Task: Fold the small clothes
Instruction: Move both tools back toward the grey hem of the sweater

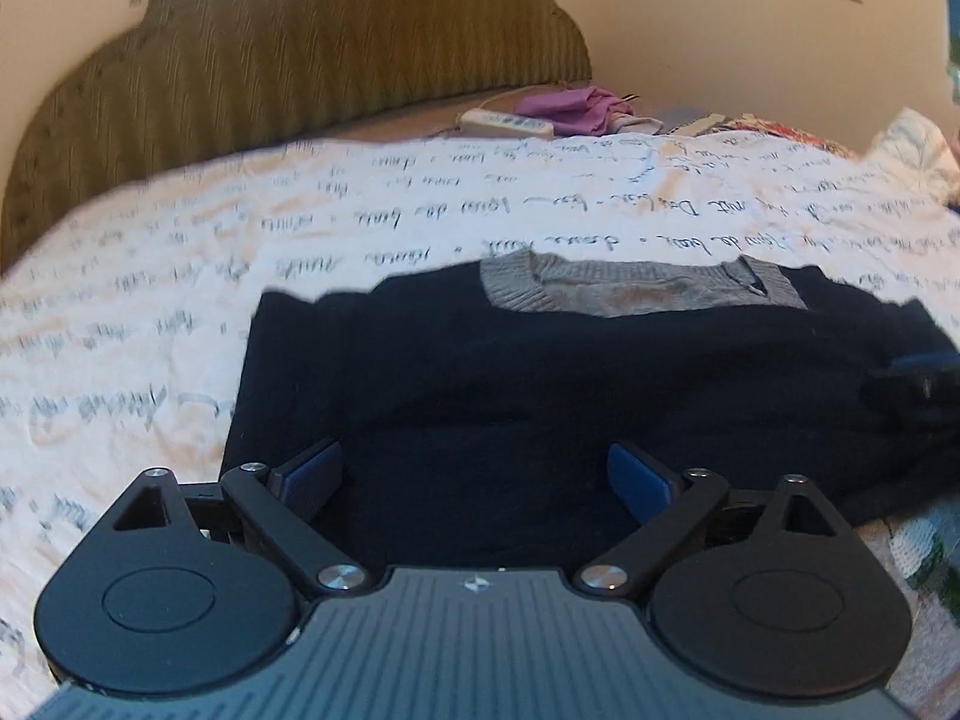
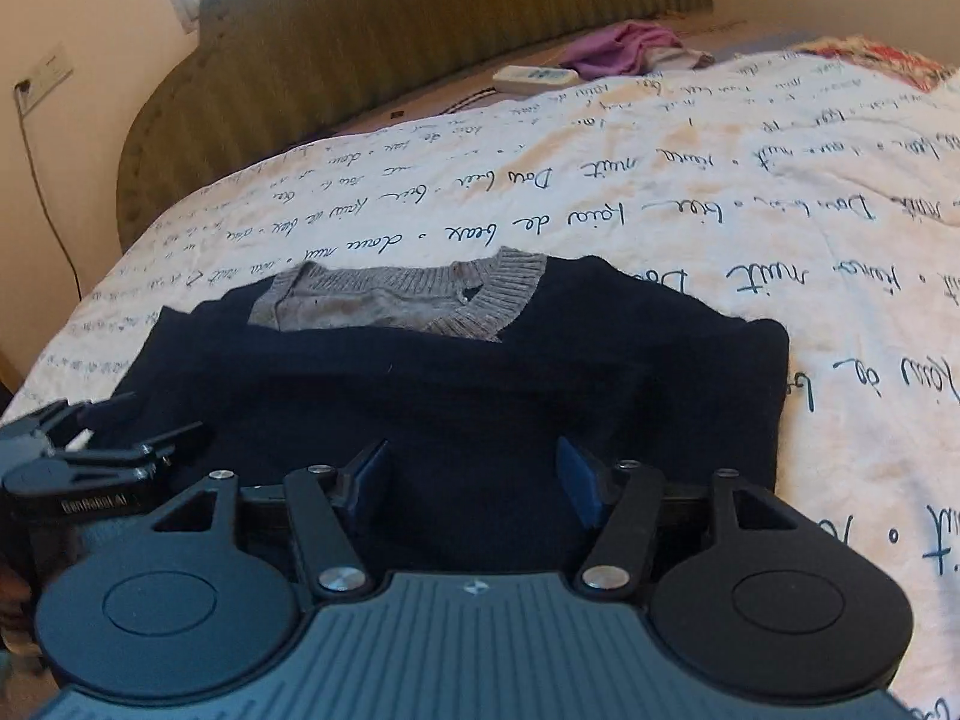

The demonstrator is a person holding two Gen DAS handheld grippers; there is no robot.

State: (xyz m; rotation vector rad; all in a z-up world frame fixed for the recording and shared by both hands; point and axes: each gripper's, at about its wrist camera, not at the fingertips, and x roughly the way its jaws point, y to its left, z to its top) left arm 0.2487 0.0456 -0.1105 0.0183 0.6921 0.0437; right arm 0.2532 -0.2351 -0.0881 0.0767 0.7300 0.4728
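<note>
A dark navy sweater with a grey knit collar lies folded flat on the bed, collar away from me. My left gripper is open over the sweater's near left part, holding nothing. My right gripper is open over the sweater near its front edge, holding nothing. The right gripper's tip shows at the right edge of the left wrist view. The left gripper shows at the left edge of the right wrist view.
The bed has a white cover printed with handwriting and a green padded headboard. A white remote and purple cloth lie at the bed's head. More patterned fabric lies at far right. A wall socket with a cable is at left.
</note>
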